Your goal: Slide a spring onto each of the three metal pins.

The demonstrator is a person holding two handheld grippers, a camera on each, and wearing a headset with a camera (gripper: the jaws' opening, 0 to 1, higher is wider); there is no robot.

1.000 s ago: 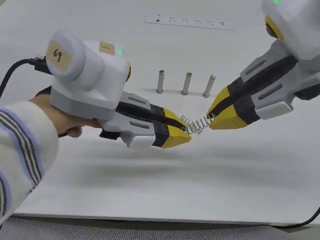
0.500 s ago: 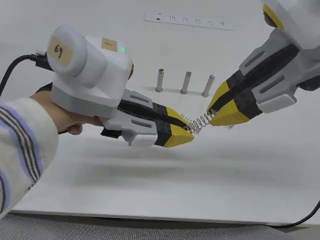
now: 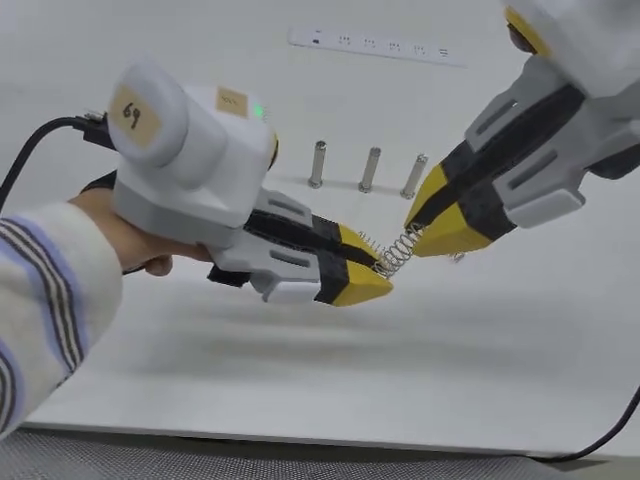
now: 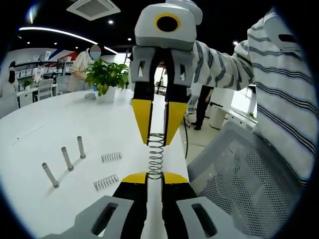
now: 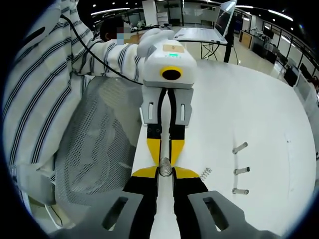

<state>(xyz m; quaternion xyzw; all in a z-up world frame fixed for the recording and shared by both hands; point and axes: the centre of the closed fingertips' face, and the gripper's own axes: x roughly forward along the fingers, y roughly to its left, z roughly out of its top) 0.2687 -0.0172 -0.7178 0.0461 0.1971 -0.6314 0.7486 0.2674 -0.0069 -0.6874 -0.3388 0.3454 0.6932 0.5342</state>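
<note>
A coil spring (image 3: 397,252) hangs in the air between my two grippers, above the white table (image 3: 300,350). My left gripper (image 3: 383,277) is shut on its lower end and my right gripper (image 3: 414,234) is shut on its upper end. In the left gripper view the spring (image 4: 155,158) runs from my own jaws (image 4: 155,175) up to the right gripper (image 4: 156,141). Three bare metal pins (image 3: 369,169) stand upright in a row just behind. Two loose springs (image 4: 110,157) lie near the pins (image 4: 67,158). The right gripper view shows the spring's end (image 5: 165,167) in its jaws.
A white power strip (image 3: 380,43) lies at the table's far edge. A black cable (image 3: 30,160) trails from the left gripper. A potted plant (image 4: 106,74) stands further along the table, and a mesh chair (image 5: 94,149) sits beside it. Other people are in the room behind.
The spring has tilted from nearly level to a steeper slant. The left gripper's tips have dropped and shifted right, while the right gripper's tips have edged left and slightly up.
</note>
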